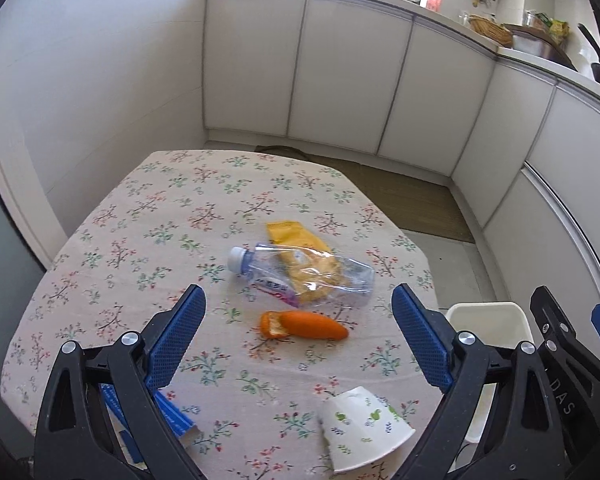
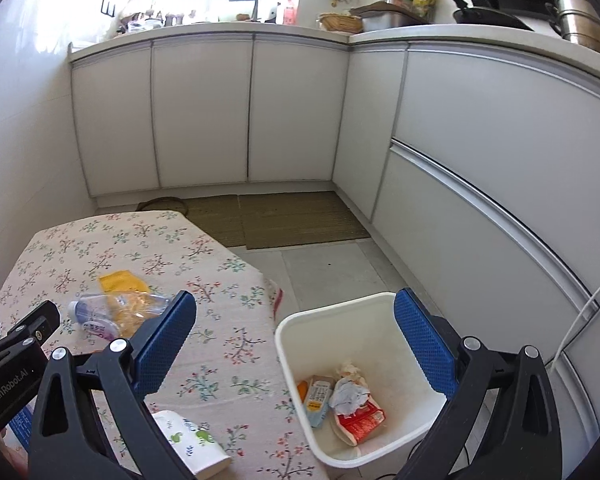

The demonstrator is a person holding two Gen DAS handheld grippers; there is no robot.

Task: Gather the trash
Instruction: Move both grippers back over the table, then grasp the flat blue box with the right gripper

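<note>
Paper cup [image 1: 362,428] lies below open, empty left jaws.

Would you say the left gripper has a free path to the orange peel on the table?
Probably yes: the left gripper is open and empty, and the orange peel lies alone between its fingers' lines, apart from the plastic bottle.

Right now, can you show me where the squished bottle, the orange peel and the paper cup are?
squished bottle [image 1: 300,276], left wrist view, on the middle of its clear crumpled body.
orange peel [image 1: 308,325], left wrist view, on its smooth orange outside.
paper cup [image 1: 364,424], left wrist view, on its flowered side wall.
</note>
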